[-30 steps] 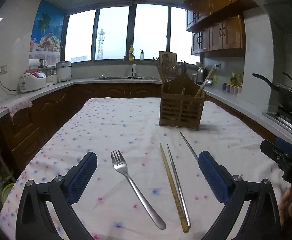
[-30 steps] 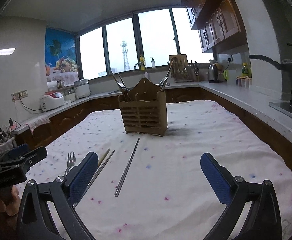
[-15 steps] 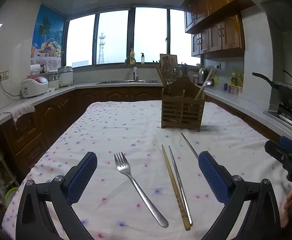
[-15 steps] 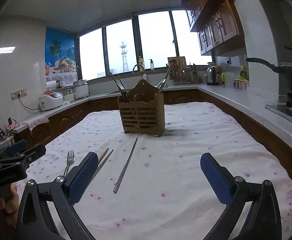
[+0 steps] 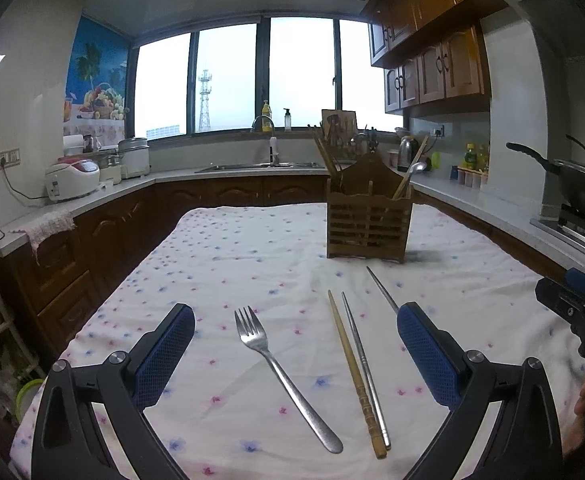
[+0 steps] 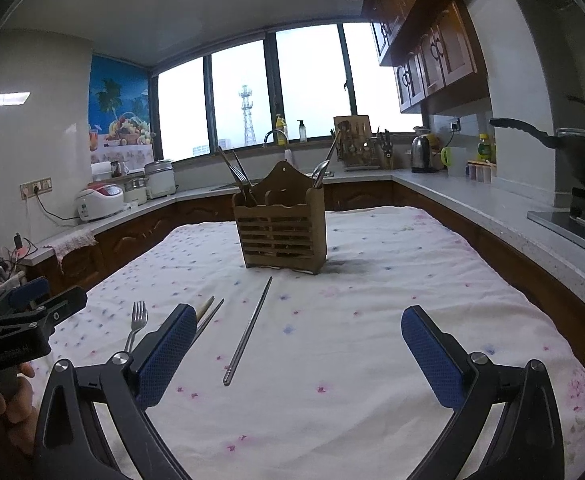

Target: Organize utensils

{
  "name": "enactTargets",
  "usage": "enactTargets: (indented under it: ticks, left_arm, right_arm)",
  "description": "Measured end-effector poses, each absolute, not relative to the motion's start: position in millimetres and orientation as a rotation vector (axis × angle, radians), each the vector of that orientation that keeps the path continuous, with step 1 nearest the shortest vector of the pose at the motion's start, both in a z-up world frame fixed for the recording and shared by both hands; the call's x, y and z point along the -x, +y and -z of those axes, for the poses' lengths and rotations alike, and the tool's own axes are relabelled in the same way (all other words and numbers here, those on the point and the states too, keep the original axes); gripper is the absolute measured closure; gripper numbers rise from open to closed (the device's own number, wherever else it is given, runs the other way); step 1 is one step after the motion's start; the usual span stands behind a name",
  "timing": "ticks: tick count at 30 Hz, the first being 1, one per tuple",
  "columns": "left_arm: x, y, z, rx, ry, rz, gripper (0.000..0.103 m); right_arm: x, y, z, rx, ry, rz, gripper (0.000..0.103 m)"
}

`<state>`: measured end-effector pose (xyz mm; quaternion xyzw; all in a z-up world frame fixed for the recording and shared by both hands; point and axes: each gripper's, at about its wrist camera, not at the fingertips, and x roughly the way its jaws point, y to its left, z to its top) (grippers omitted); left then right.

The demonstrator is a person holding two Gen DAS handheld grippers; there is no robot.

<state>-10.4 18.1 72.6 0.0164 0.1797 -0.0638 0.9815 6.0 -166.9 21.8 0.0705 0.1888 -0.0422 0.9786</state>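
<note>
A wooden utensil holder (image 5: 366, 222) (image 6: 282, 230) stands upright mid-table with chopsticks, a fork and a spoon in it. On the cloth lie a steel fork (image 5: 284, 376) (image 6: 136, 322), a wooden chopstick (image 5: 354, 372) beside a metal chopstick (image 5: 366, 372), and a second metal chopstick (image 5: 382, 290) (image 6: 248, 330) further right. My left gripper (image 5: 292, 352) is open above the fork and the chopstick pair, holding nothing. My right gripper (image 6: 298, 354) is open and holds nothing, with the lone metal chopstick just inside its left finger.
The table has a white flowered cloth (image 5: 228, 264) (image 6: 372, 280). Counters run around it with rice cookers (image 5: 72, 178), a sink (image 5: 260, 166) and a wok (image 5: 580, 184) on the stove at right. Each view shows the other gripper at its edge.
Both views tilted slightly upward; the utensils sit a little lower in frame. Nothing on the table moved and both grippers stayed open.
</note>
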Motion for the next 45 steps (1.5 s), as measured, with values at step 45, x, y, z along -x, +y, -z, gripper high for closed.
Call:
enactTargets:
  ticks: [45]
  left_arm:
    - [16.8,12.6,-72.3,-0.042,0.328,0.119,0.001]
  right_arm:
    - [-3.7,-166.5,-27.4,-0.151,0.357,0.074,0.000]
